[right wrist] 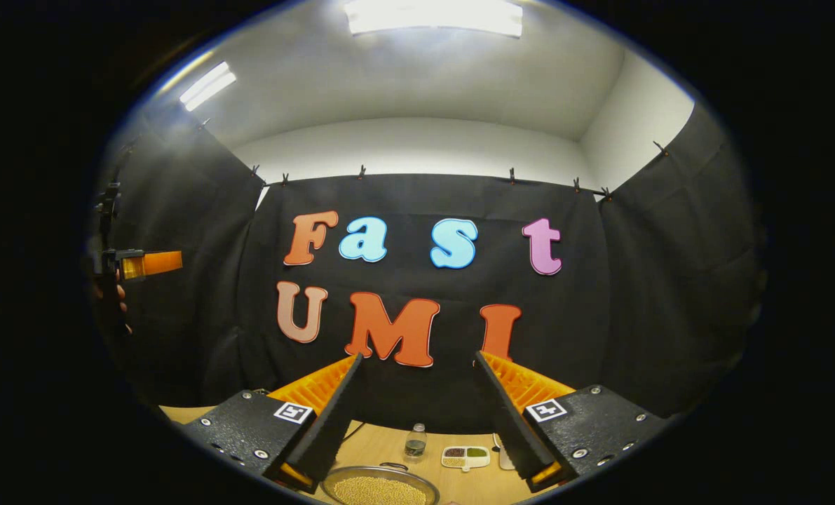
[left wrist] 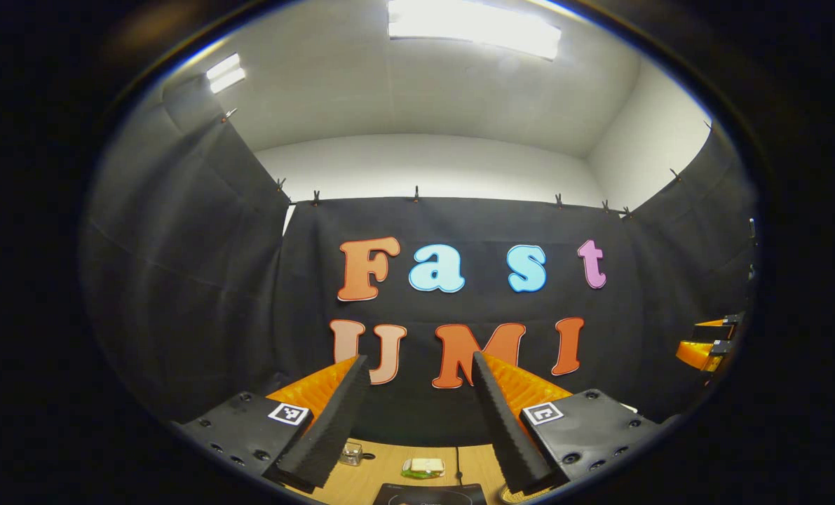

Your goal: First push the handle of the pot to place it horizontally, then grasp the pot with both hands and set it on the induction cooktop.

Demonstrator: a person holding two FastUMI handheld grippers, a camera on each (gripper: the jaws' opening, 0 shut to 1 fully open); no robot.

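1. My left gripper (left wrist: 421, 365) is held high with jaws spread wide, gripping nothing — the black induction cooktop (left wrist: 431, 494) sits below.
2. My right gripper (right wrist: 417, 361) gapes too, empty — the round metal pot (right wrist: 378, 485) of yellowish grains sits near, on the wooden table (right wrist: 473, 484).

Your pot (right wrist: 380, 487) sits cut off at bottom edge of right gripper view: only upper rim and pale grainy filling visible, handle not made out. Dark cooktop (left wrist: 431, 494) clipped at bottom of left gripper view, far edge alone showing. Small jar (left wrist: 350, 454) partly behind your left gripper's finger (left wrist: 329, 421). Small bottle (right wrist: 415, 442) and divided dish (right wrist: 465, 456) too small to tell contents. Your right gripper (left wrist: 704, 347) clipped at right edge of left gripper view; jaw state unreadable there.
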